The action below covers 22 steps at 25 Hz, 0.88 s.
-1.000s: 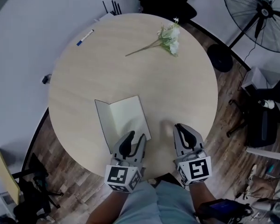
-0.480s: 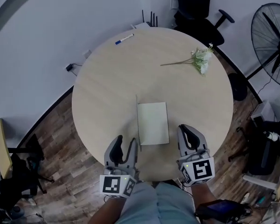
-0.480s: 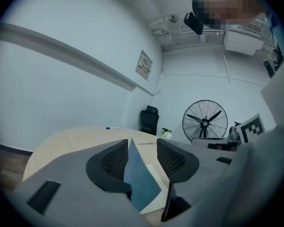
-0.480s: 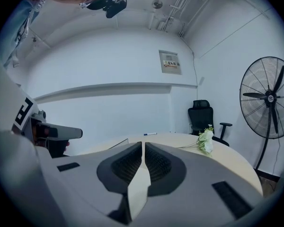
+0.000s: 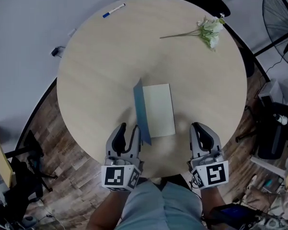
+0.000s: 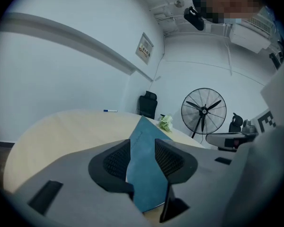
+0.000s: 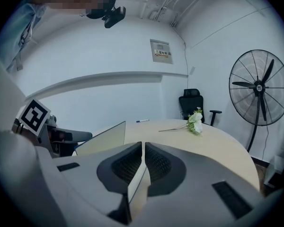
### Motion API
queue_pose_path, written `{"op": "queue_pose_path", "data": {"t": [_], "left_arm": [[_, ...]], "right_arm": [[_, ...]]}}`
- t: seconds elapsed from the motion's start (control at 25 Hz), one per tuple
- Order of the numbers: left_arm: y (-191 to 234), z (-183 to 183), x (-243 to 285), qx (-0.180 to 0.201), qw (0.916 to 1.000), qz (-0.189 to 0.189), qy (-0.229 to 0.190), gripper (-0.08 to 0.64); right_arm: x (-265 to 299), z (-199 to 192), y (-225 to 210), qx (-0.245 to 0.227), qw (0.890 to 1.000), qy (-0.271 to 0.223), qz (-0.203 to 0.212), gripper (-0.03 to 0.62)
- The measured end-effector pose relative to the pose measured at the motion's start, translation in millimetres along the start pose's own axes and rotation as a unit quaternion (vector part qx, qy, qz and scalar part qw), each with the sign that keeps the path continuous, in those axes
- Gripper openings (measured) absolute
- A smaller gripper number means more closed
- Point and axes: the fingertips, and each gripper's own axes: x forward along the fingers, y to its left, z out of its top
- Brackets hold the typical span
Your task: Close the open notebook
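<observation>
The notebook lies near the front of the round table (image 5: 96, 80), its pale pages (image 5: 161, 110) facing up. Its blue cover (image 5: 141, 110) stands raised on the left, tilted over the pages. My left gripper (image 5: 126, 134) sits at the cover's near corner. In the left gripper view the blue cover (image 6: 144, 174) runs slantwise between the jaws of the left gripper (image 6: 143, 148). These jaws have just been closing and still stand apart. My right gripper (image 5: 205, 133) rests at the table's front edge, right of the notebook. In its own view the right gripper (image 7: 143, 148) is shut on nothing.
A sprig of white flowers (image 5: 209, 30) lies at the far right of the table and a blue-capped pen (image 5: 114, 10) at the far left edge. A standing fan (image 5: 283, 13) and office chairs stand beyond the table on the right.
The left cover lay flat a second ago and now stands raised and tilted, blue side showing. My left gripper came off the page to the cover's near corner; both grippers drew back.
</observation>
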Motion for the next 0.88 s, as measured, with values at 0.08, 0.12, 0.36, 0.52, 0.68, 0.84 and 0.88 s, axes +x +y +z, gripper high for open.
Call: {"op": "queue_pose_path", "data": {"t": [0.08, 0.12, 0.36, 0.52, 0.68, 0.84, 0.88], "left_arm": [[-6.2, -11.3, 12.6, 0.007, 0.9998, -0.012, 0.017, 0.181], [-10.6, -17.2, 18.7, 0.01, 0.9995, -0.018, 0.025, 0.181], [-39.3, -55.0, 48.8, 0.027, 0.9961, -0.05, 0.067, 0.183], [-53.7, -80.4, 65.2, 0.046, 0.9925, -0.055, 0.099, 0.183], [-60.7, -102.6, 75.7, 0.071, 0.9878, -0.052, 0.129, 0.183], [-66.1, -126.4, 84.9, 0.113, 0.9781, -0.048, 0.169, 0.199], [-68.9, -131.0, 86.3, 0.128, 0.9742, -0.047, 0.18, 0.206]], "right_arm": [[-1.4, -11.6, -6.9, 0.01, 1.0, 0.008, -0.008, 0.051], [-3.0, -16.5, -11.2, 0.014, 1.0, 0.01, -0.013, 0.051], [-21.8, -39.5, -47.3, 0.044, 0.998, 0.015, -0.051, 0.051], [-32.8, -59.9, -69.9, 0.065, 0.995, 0.02, -0.072, 0.051], [-42.5, -79.5, -83.8, 0.084, 0.992, 0.027, -0.087, 0.051], [-50.6, -91.9, -96.8, 0.098, 0.99, 0.029, -0.097, 0.051], [-52.9, -93.5, -99.6, 0.101, 0.99, 0.029, -0.099, 0.051]]}}
